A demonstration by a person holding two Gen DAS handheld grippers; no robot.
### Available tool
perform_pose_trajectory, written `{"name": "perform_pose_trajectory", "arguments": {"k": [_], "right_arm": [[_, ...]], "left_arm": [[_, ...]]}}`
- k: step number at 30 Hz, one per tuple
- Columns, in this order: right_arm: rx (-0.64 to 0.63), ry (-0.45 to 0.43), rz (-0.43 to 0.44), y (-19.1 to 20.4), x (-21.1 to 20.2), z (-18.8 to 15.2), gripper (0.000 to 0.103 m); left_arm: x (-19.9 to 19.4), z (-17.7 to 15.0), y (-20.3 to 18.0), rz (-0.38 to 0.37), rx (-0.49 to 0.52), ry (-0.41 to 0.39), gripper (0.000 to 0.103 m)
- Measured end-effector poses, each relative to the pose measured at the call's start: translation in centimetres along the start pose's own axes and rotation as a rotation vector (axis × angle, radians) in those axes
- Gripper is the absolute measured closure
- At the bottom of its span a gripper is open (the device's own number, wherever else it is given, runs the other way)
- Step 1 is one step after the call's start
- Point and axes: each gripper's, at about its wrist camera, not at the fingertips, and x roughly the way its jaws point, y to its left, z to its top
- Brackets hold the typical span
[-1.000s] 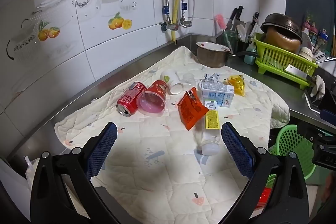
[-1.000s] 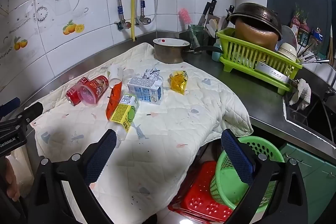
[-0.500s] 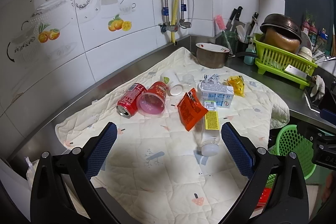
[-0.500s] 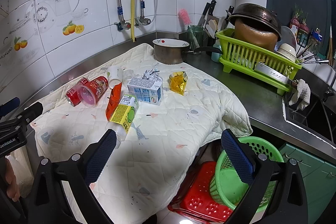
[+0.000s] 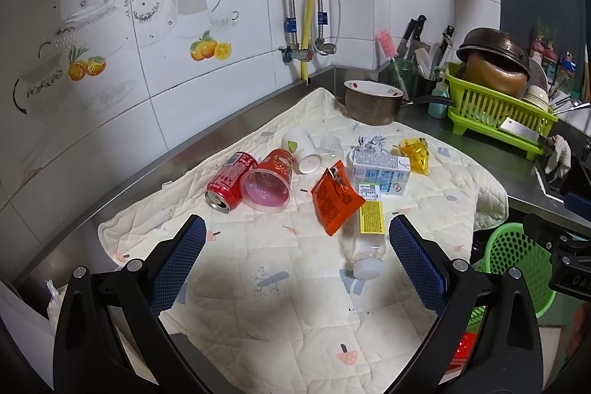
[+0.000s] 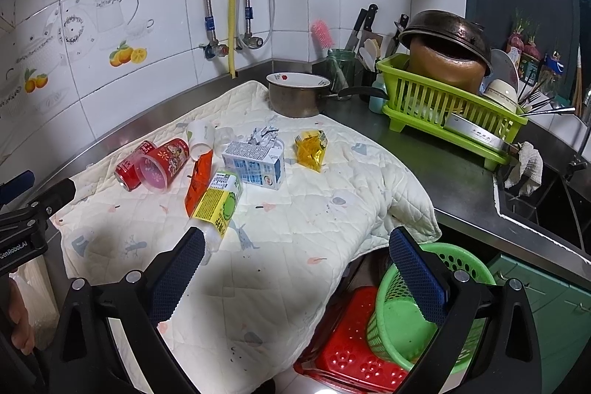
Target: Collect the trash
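My left gripper (image 5: 293, 248) is spread wide with nothing between its pads, hovering above the quilted cloth (image 5: 258, 283). On that cloth, from the left, I see a red soda can (image 5: 229, 180) lying on its side, touching a tipped red cup (image 5: 271, 180). Next lies an orange snack packet (image 5: 334, 200), then a clear bottle with a yellow label (image 5: 367, 231), a milk carton (image 5: 380, 170) and a yellow wrapper (image 5: 416, 156). My right gripper (image 6: 295, 259) is spread just as wide and empty, over the cloth's near edge, with the green basket (image 6: 417, 316) below beside a red crate (image 6: 351, 353).
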Motion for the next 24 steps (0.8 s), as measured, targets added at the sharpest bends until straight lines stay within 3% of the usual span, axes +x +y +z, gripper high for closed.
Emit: {"name": "perform_pose_trajectory", "arguments": {"k": [24], "right_arm": [[-0.001, -0.008, -0.006, 0.14, -0.04, 0.34, 0.006]], "left_arm": [[-0.17, 0.84, -0.65, -0.011, 0.004, -0.021, 0.005]]}}
